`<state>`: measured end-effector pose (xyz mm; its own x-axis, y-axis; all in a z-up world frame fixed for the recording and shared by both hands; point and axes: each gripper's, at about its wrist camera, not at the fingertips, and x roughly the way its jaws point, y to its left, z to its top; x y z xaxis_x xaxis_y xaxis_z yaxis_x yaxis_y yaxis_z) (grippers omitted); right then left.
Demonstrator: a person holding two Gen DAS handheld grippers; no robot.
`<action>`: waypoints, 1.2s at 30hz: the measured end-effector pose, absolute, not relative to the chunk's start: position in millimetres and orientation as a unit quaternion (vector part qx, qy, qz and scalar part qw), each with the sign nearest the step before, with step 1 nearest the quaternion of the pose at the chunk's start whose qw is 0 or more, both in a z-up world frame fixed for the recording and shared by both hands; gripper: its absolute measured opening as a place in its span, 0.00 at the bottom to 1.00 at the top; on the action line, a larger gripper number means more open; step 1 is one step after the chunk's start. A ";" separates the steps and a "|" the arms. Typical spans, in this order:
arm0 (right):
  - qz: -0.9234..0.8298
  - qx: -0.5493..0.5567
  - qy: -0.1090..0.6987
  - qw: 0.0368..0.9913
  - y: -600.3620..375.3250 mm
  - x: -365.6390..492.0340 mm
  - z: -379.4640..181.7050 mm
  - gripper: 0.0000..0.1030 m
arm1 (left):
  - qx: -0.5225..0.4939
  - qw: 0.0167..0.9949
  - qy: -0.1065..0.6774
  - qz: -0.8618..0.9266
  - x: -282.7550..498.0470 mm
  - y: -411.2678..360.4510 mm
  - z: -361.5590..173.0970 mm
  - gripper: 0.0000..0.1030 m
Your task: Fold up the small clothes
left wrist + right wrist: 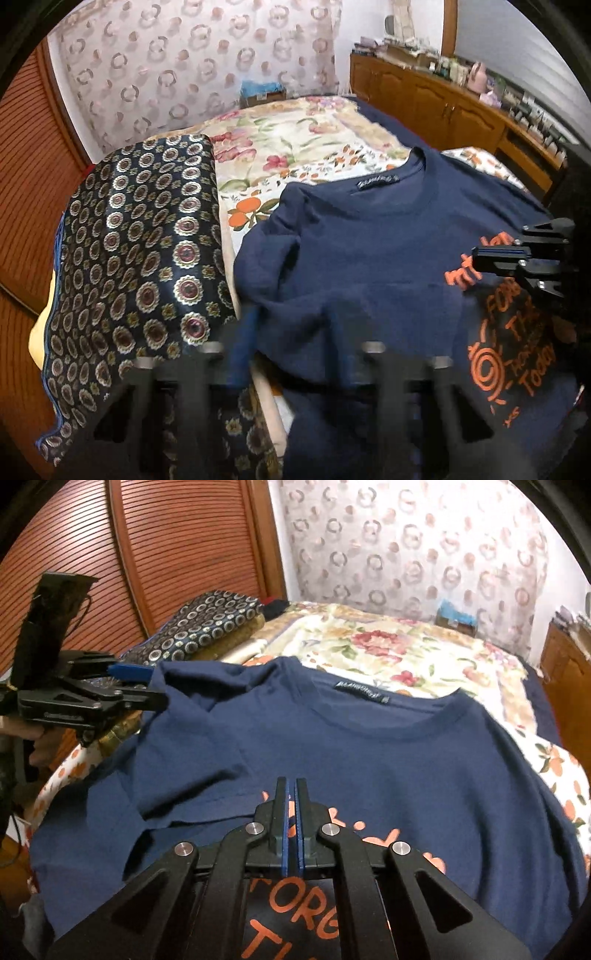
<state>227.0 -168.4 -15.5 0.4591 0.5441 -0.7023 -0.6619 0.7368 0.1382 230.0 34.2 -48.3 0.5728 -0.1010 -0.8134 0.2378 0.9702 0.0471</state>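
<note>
A navy T-shirt with orange lettering lies face up on the bed, collar towards the far side. Its left sleeve is folded in over the chest. In the left wrist view my left gripper is blurred, its jaws a little apart with sleeve fabric between them. Blur hides whether the pads press. From the right wrist view the left gripper is at the shirt's shoulder edge. My right gripper is shut, tips over the orange print, with no fabric visible between the pads.
A floral bedspread covers the bed. Left of the shirt lies a dark cloth with a medallion pattern. A slatted wooden door stands behind it, and a cluttered wooden cabinet runs along the right.
</note>
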 end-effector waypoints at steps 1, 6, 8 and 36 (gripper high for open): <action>0.356 -0.078 0.382 0.849 -167.6 226.6 -16.6 0.01 | 0.079 0.884 0.451 -0.095 231.8 32.8 -47.7 0.05; 0.371 -0.080 0.381 0.843 -164.6 223.7 -19.0 0.01 | 0.076 0.904 0.409 -0.094 243.5 29.5 -13.8 0.01; 0.372 -0.080 0.381 0.843 -164.6 222.3 -20.8 0.01 | 0.078 0.909 0.398 -0.092 253.7 27.9 -1.6 0.01; 0.383 -0.064 0.385 0.837 -143.8 211.2 -8.6 0.27 | 0.035 0.923 0.371 -0.098 128.1 47.9 -32.1 0.55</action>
<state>211.2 -143.8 -8.6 0.4096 0.5917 -0.6943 -0.6904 0.6986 0.1881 128.1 47.9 -32.1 0.7061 -0.1552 -0.6909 0.2071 0.9783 -0.0081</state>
